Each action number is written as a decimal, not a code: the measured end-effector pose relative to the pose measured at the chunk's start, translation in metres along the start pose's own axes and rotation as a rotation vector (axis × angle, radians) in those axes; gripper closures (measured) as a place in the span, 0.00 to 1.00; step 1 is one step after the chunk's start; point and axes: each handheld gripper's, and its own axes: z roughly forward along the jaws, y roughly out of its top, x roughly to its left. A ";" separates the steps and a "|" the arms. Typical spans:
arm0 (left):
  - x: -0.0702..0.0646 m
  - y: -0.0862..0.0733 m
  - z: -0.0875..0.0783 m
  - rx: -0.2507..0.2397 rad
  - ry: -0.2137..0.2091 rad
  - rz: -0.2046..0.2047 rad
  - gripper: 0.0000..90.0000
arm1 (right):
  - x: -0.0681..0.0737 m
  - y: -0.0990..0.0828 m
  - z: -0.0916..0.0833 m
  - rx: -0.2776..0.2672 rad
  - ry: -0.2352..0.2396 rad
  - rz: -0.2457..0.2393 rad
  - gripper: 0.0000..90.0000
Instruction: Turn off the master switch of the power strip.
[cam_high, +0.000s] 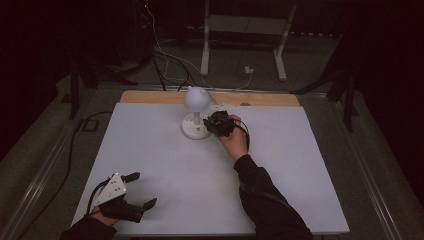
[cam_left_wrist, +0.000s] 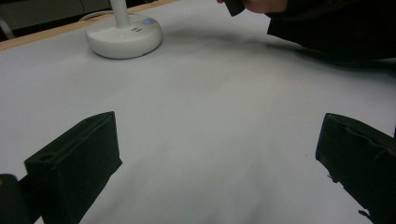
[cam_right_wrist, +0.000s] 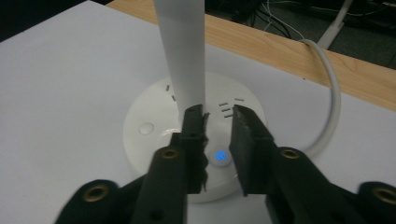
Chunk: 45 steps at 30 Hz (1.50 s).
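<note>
Two tools: my right tool (cam_right_wrist: 218, 144), narrowed, poises over the lamp (cam_high: 196, 112) base's blue button (cam_right_wrist: 220, 156), while my left tool (cam_high: 137, 192) waits wide, well away.

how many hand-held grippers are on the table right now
2: the left hand-held gripper near the table's front left corner, jaws wide apart; the right hand-held gripper at the lamp base, jaws almost closed.

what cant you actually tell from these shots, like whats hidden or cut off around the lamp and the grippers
- Lamp head: cut off by the top edge in both gripper views; the high view shows its rounded back, so lit or unlit is unclear.
- Blue-lit button: whether the right gripper touches it; its jaws hover close, contact unclear.
- Base markings: too small to read.
- Lamp cable: its far end leaves the frame.
- Left gripper: body below the bottom edge.
</note>
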 end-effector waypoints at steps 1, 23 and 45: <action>0.000 0.000 0.000 0.000 0.000 0.000 0.00 | 0.000 0.000 0.002 0.005 -0.008 -0.008 0.90; 0.000 0.000 0.000 0.005 0.000 -0.001 0.00 | 0.001 -0.008 0.023 0.081 -0.071 -0.017 1.00; 0.000 0.000 0.000 0.003 -0.005 -0.004 0.00 | 0.006 -0.010 0.026 0.087 -0.102 -0.046 1.00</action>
